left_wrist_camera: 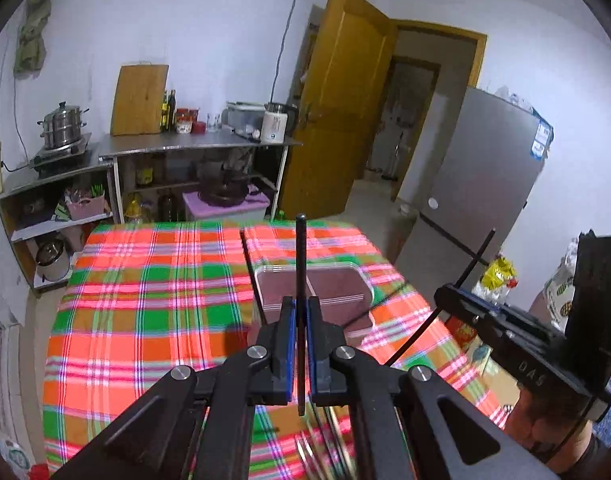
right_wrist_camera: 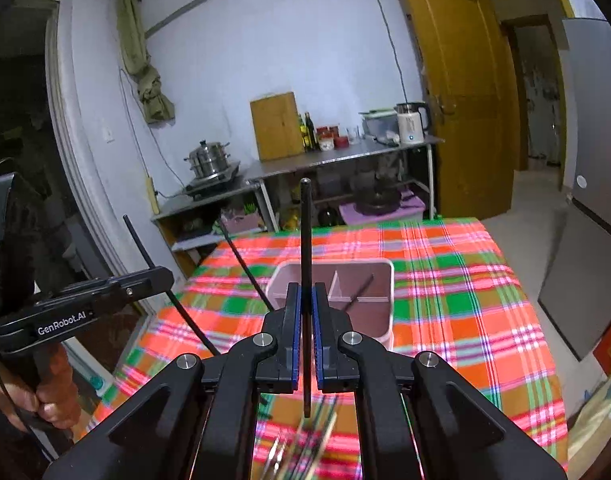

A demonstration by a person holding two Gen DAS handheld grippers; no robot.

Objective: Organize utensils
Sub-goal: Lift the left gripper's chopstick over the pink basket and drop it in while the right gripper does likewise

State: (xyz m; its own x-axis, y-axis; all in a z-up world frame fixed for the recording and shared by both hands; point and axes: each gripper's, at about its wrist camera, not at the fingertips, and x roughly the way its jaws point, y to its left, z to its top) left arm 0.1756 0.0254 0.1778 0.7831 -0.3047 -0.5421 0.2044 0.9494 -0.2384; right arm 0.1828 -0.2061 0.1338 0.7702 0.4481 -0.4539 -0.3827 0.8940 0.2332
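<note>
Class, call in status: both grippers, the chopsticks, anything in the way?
Left gripper shut on black chopstick. Right gripper shut on another. Divided tray ahead on plaid cloth. Nothing blocking.

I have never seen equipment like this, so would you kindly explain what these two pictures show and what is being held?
There is no robot here: a person holds a two-finger gripper in each hand, and each gripper carries a wide-angle camera looking along its fingers. One picture comes from the left gripper, the other from the right gripper; each also shows the other gripper off to the side. Both are shut, each pinching a thin black chopstick: the left chopstick and the right chopstick stand nearly upright between blue pads. Below lies a table with a plaid cloth. On it sits a divided tray with another black stick resting inside. More utensils lie blurred at the near edge.
</note>
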